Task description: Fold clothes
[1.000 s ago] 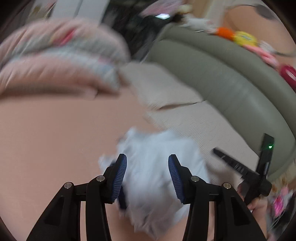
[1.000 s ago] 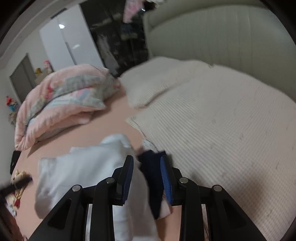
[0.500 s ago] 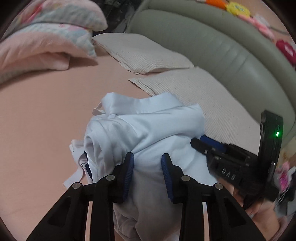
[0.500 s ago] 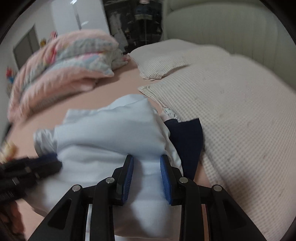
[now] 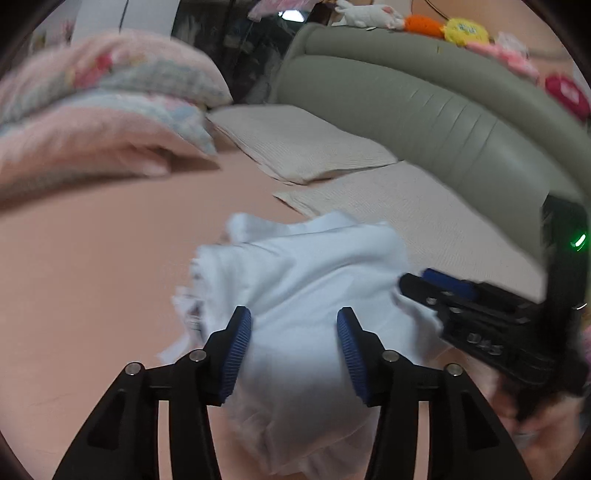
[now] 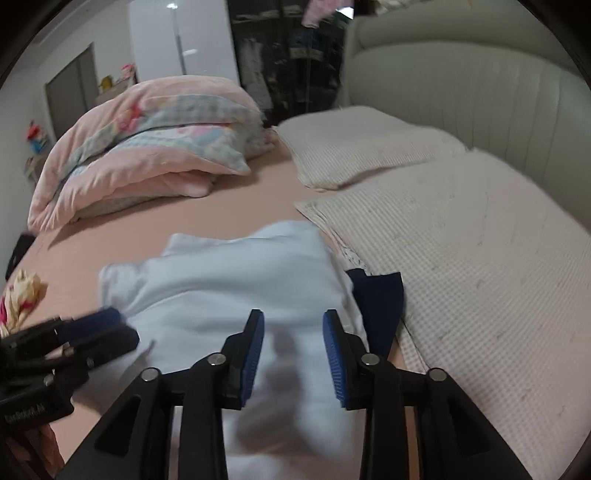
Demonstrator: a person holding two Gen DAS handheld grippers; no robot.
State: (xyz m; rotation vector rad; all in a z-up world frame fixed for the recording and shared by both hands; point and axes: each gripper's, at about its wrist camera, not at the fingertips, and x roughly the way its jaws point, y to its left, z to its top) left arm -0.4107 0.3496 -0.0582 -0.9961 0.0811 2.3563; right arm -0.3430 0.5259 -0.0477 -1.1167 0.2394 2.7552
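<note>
Lying bunched at centre frame on the pink bed sheet (image 6: 229, 214), the pale blue cotton shirt (image 5: 314, 280) has no clear long axis; its collar seems to point toward the upper frame. Left gripper (image 5: 293, 354) and right gripper (image 6: 293, 356) have just been opening, jaws part open over the cloth, neither pinching it. Loose folds could slump apart, or catch the navy garment (image 6: 380, 299) alongside.

I see a pink quilt (image 6: 147, 147) bundled at the bed's (image 6: 229, 210) far left, two beige pillows (image 6: 362, 147) along its right edge against the grey-green headboard (image 5: 443, 110), plush toys (image 5: 461, 29) on top.
</note>
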